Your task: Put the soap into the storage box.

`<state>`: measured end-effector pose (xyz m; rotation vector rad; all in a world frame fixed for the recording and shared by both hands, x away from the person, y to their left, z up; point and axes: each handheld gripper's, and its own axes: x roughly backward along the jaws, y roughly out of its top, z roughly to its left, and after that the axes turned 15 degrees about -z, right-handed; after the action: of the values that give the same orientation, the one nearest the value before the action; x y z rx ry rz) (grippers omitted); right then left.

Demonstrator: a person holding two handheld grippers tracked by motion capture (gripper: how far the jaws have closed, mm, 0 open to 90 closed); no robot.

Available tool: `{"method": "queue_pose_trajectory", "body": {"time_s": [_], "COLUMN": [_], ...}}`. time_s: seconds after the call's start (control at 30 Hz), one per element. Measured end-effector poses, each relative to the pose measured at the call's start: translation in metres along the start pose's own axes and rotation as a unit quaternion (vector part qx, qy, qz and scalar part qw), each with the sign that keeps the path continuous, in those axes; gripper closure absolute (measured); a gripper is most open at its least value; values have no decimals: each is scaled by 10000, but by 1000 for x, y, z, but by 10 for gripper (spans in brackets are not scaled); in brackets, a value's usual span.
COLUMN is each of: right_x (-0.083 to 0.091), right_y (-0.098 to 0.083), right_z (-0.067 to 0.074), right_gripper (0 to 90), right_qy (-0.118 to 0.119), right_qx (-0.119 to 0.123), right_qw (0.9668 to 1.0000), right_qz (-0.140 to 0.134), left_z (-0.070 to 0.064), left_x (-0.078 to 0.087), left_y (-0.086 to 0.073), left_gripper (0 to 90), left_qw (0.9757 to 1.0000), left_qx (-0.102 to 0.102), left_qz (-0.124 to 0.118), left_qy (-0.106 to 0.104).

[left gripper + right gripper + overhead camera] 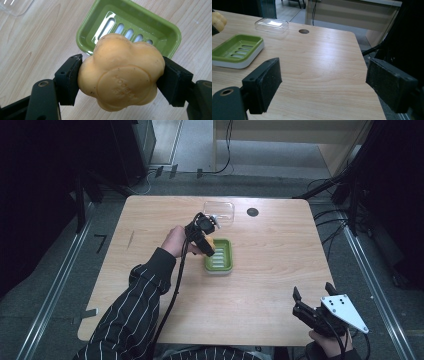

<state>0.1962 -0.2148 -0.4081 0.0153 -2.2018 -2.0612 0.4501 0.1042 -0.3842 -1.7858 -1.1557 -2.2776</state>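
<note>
My left claw (120,82) is clamped on the orange soap (121,75), hanging over the near-left edge of the green soap dish (172,32), so the drop is slightly forward-right; right claw (323,82) idle, agape.

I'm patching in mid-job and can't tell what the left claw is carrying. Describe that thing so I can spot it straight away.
Start at the wooden table and find the green slotted soap dish near its middle. Just above the dish's edge, the left claw is shut on an orange soap bar. It is lumpy and flower-shaped with a round stamped centre, unlike the flat clear lid lying behind the dish.
</note>
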Motion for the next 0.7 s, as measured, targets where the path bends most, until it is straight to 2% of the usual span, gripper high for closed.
{"method": "queue_pose_trajectory", "body": {"time_s": [0.33, 0.7], "right_x": [3, 8], "right_y": [-1, -1], "right_z": [-2, -5], "right_gripper": [137, 137], "right_qy": [-73, -145], "right_qx": [-10, 4], "right_qw": [10000, 9999], "right_qz": [-2, 11], "left_z": [-2, -7], "left_x": [-3, -11], "left_y": [6, 11], "left_gripper": [280, 279], "left_qw": [9999, 9999], "left_qx": [-23, -102], "left_qz": [-123, -94], "left_qy": [-23, -102]}}
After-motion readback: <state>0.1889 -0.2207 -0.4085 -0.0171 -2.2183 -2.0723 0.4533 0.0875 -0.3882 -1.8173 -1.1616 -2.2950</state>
